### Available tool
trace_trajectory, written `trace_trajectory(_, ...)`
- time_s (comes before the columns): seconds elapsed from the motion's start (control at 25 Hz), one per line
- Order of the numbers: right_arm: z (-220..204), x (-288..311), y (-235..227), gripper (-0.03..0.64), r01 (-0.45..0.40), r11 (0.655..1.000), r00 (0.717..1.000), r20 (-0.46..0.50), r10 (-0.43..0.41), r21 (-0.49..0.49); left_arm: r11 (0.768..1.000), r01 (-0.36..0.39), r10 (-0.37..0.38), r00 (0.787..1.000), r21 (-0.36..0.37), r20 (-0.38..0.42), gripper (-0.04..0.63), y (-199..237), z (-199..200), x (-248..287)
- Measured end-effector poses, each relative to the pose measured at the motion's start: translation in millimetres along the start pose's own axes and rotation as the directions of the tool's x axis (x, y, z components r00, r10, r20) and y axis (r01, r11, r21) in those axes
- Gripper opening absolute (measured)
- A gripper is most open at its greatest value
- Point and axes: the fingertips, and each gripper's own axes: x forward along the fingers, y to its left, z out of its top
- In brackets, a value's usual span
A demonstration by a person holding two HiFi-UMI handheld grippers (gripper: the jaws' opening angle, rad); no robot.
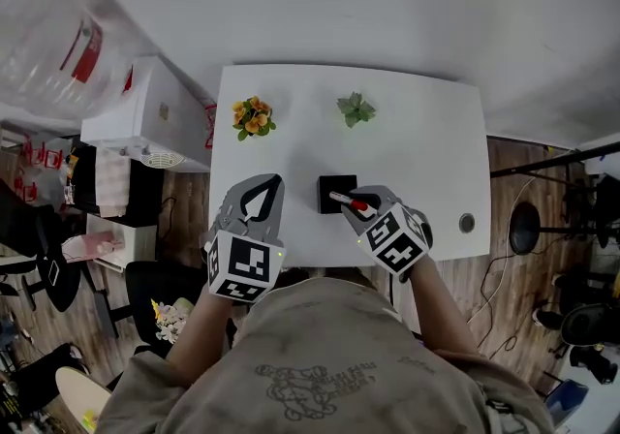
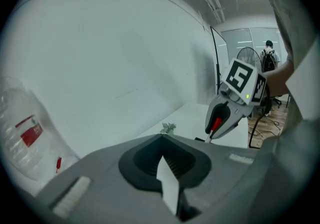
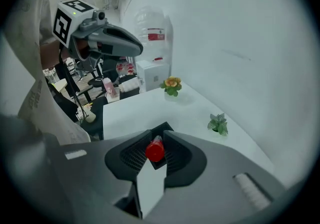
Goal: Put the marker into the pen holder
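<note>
A black square pen holder (image 1: 335,192) stands near the front middle of the white table (image 1: 426,151). My right gripper (image 1: 347,201) is shut on the marker (image 1: 353,201), a white pen with a red end, and holds it slanted over the holder's right edge. In the right gripper view the red end (image 3: 155,151) sits between the jaws, with the holder (image 3: 163,128) just beyond my right gripper (image 3: 157,137). My left gripper (image 1: 274,182) hovers to the left of the holder, jaws together and holding nothing. The left gripper view shows my left gripper (image 2: 162,138) and the marker (image 2: 215,124).
An orange flower pot (image 1: 252,117) and a small green plant (image 1: 356,109) stand at the table's back. A round cable hole (image 1: 467,223) is at the right front. A white box (image 1: 145,117) and a large water bottle (image 1: 58,45) are left of the table.
</note>
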Motion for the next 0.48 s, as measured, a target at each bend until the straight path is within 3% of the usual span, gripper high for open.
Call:
trace_trajectory(0.16,-19.4,24.4,1.1,0.100,-0.024,1.000,0.998,-0.052,0.025,0.019,0.995,-0.001,0.004,0.999,-0.095,0.033,0.000,0.7,-3.8,-5.8)
trace_trajectory(0.48,-44.6,54.3,7.6,0.100,-0.057,0.998,0.990,-0.131,0.058,0.017,0.994,-0.017,0.015,1.000,-0.111,-0.020,0.000,-4.7,-23.3,-11.3)
